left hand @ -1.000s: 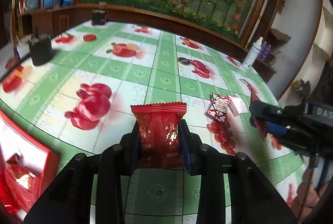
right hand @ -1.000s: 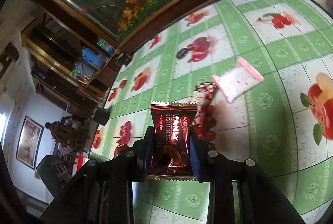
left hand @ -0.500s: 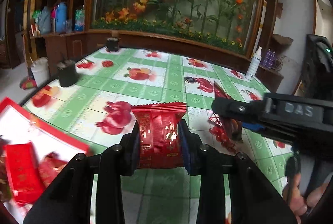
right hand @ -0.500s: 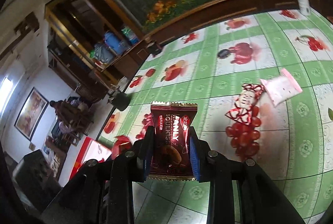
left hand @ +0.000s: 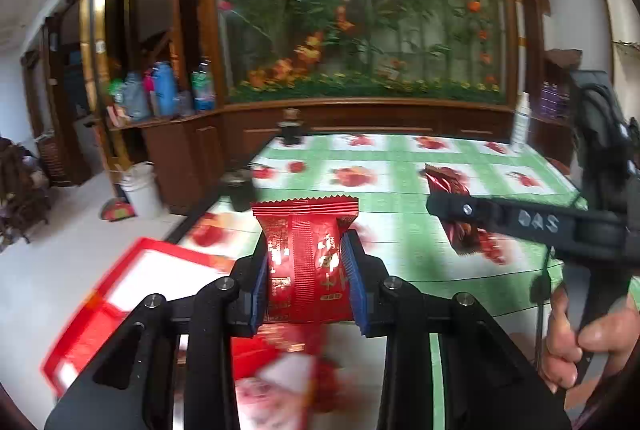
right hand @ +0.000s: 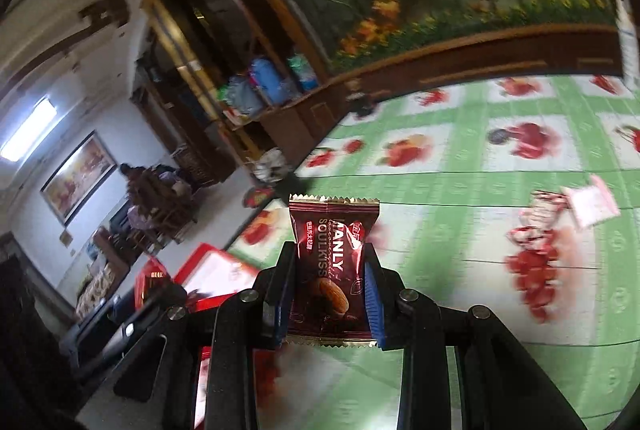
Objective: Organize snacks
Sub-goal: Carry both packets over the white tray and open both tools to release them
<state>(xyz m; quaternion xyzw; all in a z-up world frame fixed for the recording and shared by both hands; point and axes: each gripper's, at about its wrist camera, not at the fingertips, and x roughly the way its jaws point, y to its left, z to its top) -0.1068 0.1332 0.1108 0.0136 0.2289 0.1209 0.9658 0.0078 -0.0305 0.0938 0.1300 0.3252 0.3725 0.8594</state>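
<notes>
My left gripper (left hand: 308, 266) is clamped on a red packet (left hand: 306, 254), crinkly foil with a zigzag top seam, held upright above the table (left hand: 400, 198) edge. My right gripper (right hand: 330, 290) is pinching a brown packet (right hand: 332, 262), glossy, almond picture on it, gold serrated ends; it also shows side-on in the left view. Both packets are in the air, not yet dropped. The tray (left hand: 132, 270), flat, red rim and white floor, sits low left in the left view with a few red packets blurred below my fingers, so I judge some sorting is done. Left over on the table: a pink-white packet (right hand: 592, 200) and a red-white one (right hand: 540, 206) touching it, lying flat on the cloth, well apart from the tray. So I'd say roughly midway: two in hand to place, at least two more to fetch. The cloth is smooth plastic, green checks with fruit prints. The packets look light and slippery and could twist in the pads. My hand (left hand: 580, 342) shows at lower right.
</notes>
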